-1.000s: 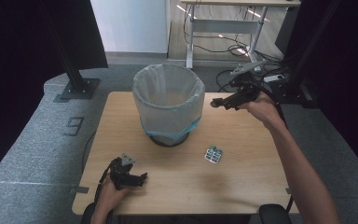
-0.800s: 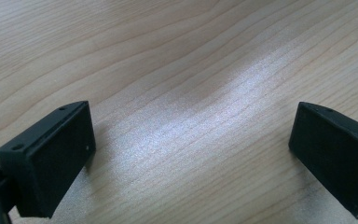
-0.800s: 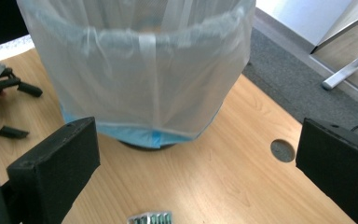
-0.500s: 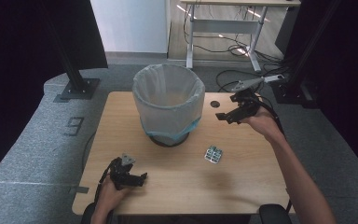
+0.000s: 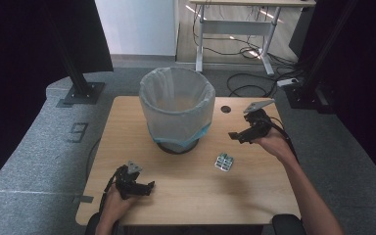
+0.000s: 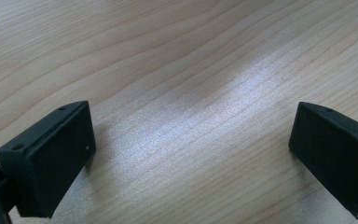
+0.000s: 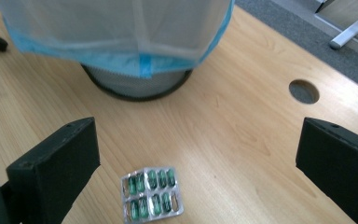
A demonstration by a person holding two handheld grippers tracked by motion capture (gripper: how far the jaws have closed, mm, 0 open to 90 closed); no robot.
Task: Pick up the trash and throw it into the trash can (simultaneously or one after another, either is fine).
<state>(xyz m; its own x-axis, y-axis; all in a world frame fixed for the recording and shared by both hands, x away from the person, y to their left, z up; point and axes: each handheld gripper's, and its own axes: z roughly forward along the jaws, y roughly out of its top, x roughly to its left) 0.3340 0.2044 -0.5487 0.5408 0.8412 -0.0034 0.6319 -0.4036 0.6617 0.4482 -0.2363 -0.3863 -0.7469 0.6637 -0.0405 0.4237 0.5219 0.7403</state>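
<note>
Fingers [image 7: 51,177] wide apart, pill blister [image 7: 152,193] between, bin [image 7: 121,32] beyond.

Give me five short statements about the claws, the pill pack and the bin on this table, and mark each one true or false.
1. The right claw is open, its jaws wide apart. True.
2. The blister pack lies inside the bin. False: it lies on the table, beside the bin.
3. The left claw grips the blister pack. False: it is open over bare wood.
4. The bin is lined with a bag. True.
5. The blister pack holds green capsules. True.
</note>
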